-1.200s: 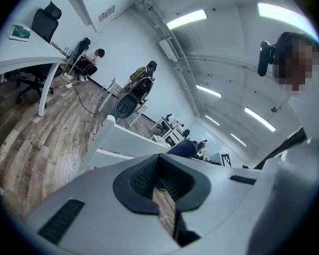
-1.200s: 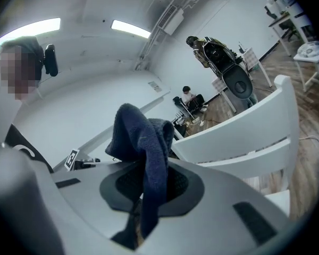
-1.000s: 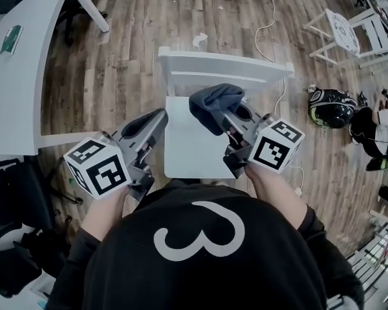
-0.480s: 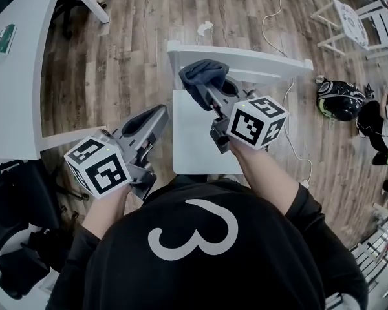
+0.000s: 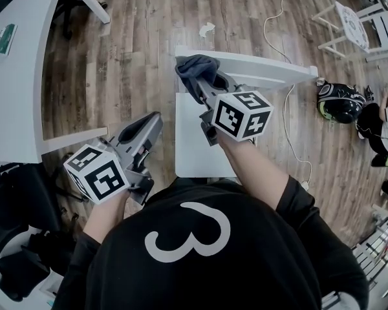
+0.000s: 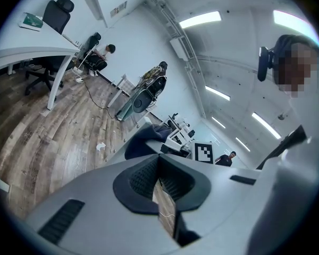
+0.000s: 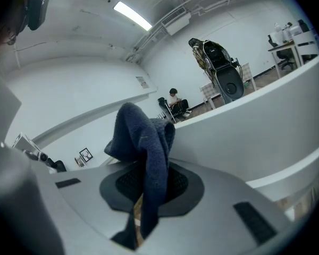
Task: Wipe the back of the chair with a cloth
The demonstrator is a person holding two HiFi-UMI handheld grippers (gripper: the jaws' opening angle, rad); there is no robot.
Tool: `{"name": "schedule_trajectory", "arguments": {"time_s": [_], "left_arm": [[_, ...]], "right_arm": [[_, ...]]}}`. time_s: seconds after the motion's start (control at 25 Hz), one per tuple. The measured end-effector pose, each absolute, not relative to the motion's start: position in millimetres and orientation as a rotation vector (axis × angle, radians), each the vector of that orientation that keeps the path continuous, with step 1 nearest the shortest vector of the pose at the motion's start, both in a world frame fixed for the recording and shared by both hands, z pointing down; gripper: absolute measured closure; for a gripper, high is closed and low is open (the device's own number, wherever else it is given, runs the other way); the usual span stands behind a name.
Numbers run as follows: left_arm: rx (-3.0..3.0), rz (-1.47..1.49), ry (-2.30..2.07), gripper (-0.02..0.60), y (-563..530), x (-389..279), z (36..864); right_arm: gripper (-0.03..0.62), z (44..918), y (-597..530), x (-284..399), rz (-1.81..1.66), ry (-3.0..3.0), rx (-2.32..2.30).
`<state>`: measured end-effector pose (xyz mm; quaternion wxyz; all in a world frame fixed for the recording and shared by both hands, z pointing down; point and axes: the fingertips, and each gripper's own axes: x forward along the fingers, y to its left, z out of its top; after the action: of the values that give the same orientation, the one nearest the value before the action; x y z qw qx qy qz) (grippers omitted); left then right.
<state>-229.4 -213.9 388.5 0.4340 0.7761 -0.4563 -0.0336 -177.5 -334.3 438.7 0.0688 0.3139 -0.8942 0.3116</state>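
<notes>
Closest in, a black top (image 5: 200, 263) with a white looped mark.

Low at the left, beside the left edge of the white seat (image 5: 194, 147) and clear of it: left claw (image 5: 154, 119) (image 6: 158, 180), pads pressed together with nothing pinched. Only a sliver of wooden floor (image 5: 136, 37) visible below their meeting point.

Further forward, over the seat: right claw (image 5: 204, 81) (image 7: 143, 187), clamped on a dark blue cloth (image 5: 194, 68) (image 7: 143, 134). One fold squeezed between the pads, the rest bunched above the tips.

Cloth bundle at the left end of the chair back (image 5: 265, 67) (image 7: 266, 126), seemingly resting on its top edge. In the right gripper view, white rail running off to the right just beyond the fabric.

Past the chair, more wooden floor, with a crumpled white scrap (image 5: 207, 28) and a pale cable (image 5: 275, 18) lying on it.

Off to the left, a white surface (image 5: 19, 89) bearing a small green item (image 5: 3, 39).

Far right, a dark helmet-like object (image 5: 339, 102) on the floor, and another white chair (image 5: 355, 26) beyond it.
</notes>
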Motion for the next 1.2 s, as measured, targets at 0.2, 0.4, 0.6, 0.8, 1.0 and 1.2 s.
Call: {"name": "schedule_trajectory", "arguments": {"time_s": [0.2,0.4,0.6,0.8,1.0,1.2], "left_arm": [[1.918,-0.088,-1.152,0.568,-214,-239,392],[1.916,-0.084,-1.147,0.568,-214,-238,395],[1.933,-0.077,-1.128,0.568,-216,-229,391],[1.949,-0.067,-1.099,0.568,-217,-220,390],[1.964,-0.056,-1.068,0.568,-220,-209,389],[1.985,-0.038,-1.027,0.568,-223,-196,390]], "right_arm": [[0.543,440,-339,-181,0.885,-2.679,0.996],[0.543,441,-338,-179,0.822,-2.664,1.047],[0.543,440,-341,-171,0.812,-2.65,1.087],[0.543,441,-345,-152,0.822,-2.629,1.144],[0.543,440,-349,-131,0.825,-2.611,1.201],[0.543,441,-354,-105,0.833,-2.587,1.272]]}}
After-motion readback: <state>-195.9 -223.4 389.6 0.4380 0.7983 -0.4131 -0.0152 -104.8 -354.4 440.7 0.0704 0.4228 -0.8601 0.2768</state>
